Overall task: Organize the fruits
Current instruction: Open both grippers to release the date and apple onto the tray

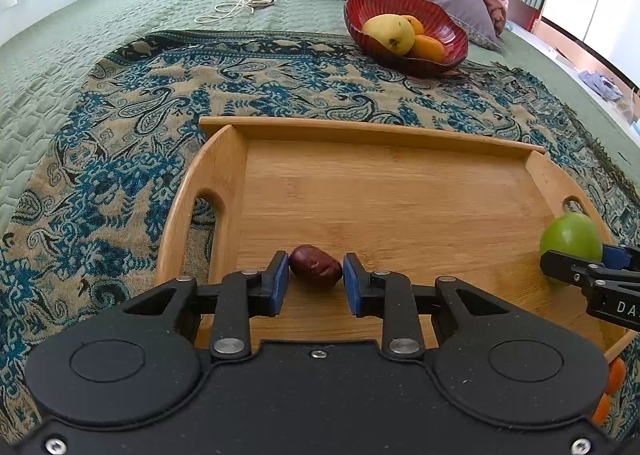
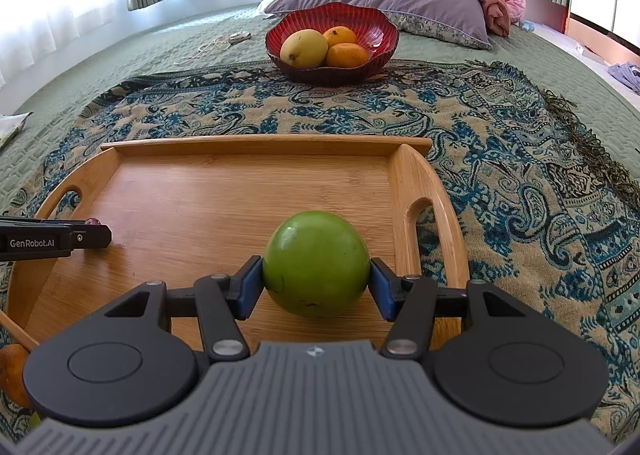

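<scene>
Both tongs are down on the wooden tray (image 1: 384, 191), which sits on a patterned throw (image 1: 120, 143) on the bed. The left tongs (image 1: 315, 279) are narrow, with a dark red date (image 1: 315, 266) between the blue pads near the tray's near left corner; the pads look just about touching it, can't tell if they're squeezing. The right tongs (image 2: 316, 283) are clamped on a green apple (image 2: 316, 263) by the tray's right handle. The red bowl (image 2: 376, 35) past the tray's far edge holds a mango (image 2: 303, 48) and two oranges (image 2: 345, 55).
</scene>
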`<state>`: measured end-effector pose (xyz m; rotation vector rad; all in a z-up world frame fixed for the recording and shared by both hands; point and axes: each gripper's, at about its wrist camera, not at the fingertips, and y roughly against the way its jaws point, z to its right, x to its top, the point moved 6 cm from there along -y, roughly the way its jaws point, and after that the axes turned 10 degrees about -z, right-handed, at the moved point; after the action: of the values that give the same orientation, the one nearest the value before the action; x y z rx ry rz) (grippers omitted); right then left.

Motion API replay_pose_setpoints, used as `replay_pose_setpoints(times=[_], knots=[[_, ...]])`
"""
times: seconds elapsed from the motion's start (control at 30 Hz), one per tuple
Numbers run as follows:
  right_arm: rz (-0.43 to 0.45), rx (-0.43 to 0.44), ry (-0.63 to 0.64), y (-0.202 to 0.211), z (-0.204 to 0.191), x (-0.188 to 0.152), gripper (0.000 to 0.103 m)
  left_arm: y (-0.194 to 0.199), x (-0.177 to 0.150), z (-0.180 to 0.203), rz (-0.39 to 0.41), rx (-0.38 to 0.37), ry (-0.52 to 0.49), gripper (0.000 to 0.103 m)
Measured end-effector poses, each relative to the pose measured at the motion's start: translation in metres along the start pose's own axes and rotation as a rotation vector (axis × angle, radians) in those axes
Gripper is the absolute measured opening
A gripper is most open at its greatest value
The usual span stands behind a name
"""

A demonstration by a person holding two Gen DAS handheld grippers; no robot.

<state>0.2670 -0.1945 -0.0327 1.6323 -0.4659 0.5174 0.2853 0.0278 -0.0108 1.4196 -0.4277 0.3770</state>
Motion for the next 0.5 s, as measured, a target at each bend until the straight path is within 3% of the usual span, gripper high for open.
replay_pose_setpoints(times=[0.07,0.13,0.2,0.3,0.43,0.5], knots=[[-0.001,0.0,-0.002,0.0,0.0,-0.001,0.063,0.001,0.0,0.001,-0.001,-0.006,-0.002,0.038],[-0.002,0.002,-0.005,0.0,0.0,-0.001,0.063,0.002,-0.001,0.001,-0.002,-0.002,-0.004,0.039],[0.006,0.008,-0.005,0.002,0.0,-0.001,0.071,0.004,-0.002,0.001,0.0,0.003,-0.006,0.043],[0.041,0.007,0.021,0.011,-0.003,0.0,0.075,0.009,-0.004,0.002,0.006,-0.003,-0.007,0.054],[0.077,-0.024,0.078,0.023,-0.008,0.001,0.08,0.022,-0.007,0.004,0.042,-0.011,-0.023,0.08],[0.093,-0.033,0.096,0.028,-0.01,-0.001,0.083,0.03,-0.009,0.006,0.063,-0.008,-0.038,0.083]])
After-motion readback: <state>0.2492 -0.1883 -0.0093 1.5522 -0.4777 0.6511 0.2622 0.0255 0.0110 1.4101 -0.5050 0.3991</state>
